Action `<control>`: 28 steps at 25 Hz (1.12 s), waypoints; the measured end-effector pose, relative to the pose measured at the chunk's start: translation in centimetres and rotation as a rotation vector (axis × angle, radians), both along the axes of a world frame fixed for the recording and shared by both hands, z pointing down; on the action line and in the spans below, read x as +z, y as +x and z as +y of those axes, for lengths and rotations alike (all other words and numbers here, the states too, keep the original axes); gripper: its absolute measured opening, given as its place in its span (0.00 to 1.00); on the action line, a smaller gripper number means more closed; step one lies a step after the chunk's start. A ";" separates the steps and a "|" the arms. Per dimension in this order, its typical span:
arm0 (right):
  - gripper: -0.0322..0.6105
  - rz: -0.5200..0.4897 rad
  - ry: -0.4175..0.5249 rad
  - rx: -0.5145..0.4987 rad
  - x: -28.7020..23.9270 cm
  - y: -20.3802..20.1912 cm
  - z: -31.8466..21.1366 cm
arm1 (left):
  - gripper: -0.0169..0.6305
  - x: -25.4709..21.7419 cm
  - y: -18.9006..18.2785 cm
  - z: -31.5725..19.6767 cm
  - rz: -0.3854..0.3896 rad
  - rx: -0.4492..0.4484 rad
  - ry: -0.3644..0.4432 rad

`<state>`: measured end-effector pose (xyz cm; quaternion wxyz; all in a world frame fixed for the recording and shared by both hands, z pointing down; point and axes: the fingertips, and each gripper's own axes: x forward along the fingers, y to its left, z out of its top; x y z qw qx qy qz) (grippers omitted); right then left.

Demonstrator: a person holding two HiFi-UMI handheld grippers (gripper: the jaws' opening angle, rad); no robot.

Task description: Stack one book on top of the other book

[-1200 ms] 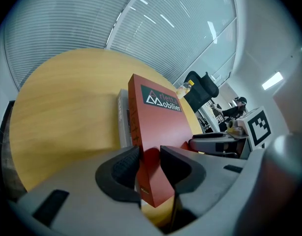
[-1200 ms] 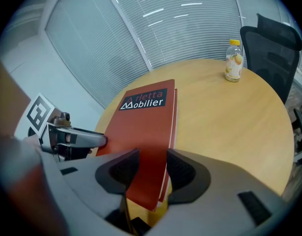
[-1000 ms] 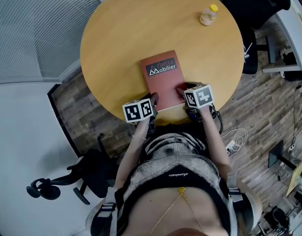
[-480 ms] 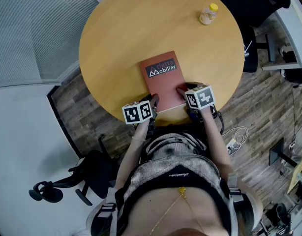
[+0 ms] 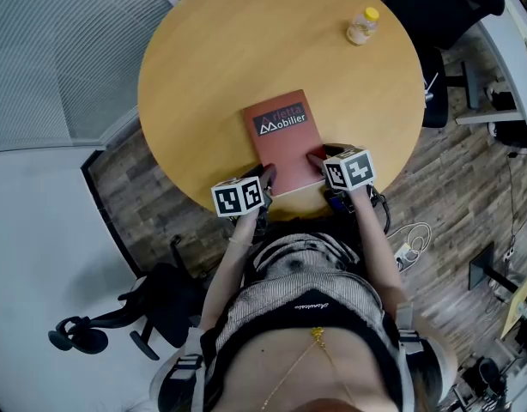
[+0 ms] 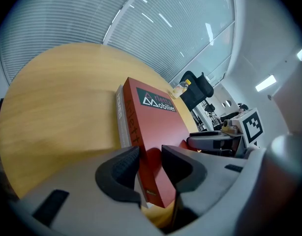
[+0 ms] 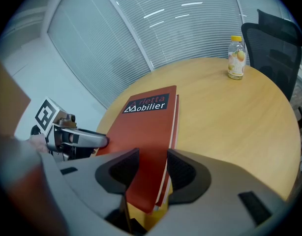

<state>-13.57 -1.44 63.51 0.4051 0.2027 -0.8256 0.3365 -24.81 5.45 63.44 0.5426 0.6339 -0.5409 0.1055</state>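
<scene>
The red book (image 5: 282, 140) is lying on the grey book (image 6: 122, 117) at the table's (image 5: 203, 58) 6 o'clock edge, so the stacking looks done. The left claw (image 6: 151, 163) is pinching its 7 o'clock corner, its jaws having just been easing apart. The right claw (image 7: 152, 168) is pinching the 5 o'clock corner. Next, both should be letting go and backing away.

An office: round meeting table (image 5: 246, 41), swivel chair (image 7: 276, 43), slatted blinds (image 7: 190, 23)
</scene>
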 end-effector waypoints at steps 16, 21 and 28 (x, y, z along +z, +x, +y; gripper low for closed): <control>0.33 -0.065 -0.038 0.043 0.5 0.4 -0.2 | 0.25 0.3 0.0 -0.3 -0.015 -0.004 0.016; 0.33 -0.064 -0.053 0.050 0.5 0.5 -0.1 | 0.25 0.4 0.0 -0.1 -0.021 -0.002 0.017; 0.33 -0.085 -0.095 0.033 0.1 0.6 -0.1 | 0.26 -0.1 0.2 -0.3 0.019 -0.004 0.013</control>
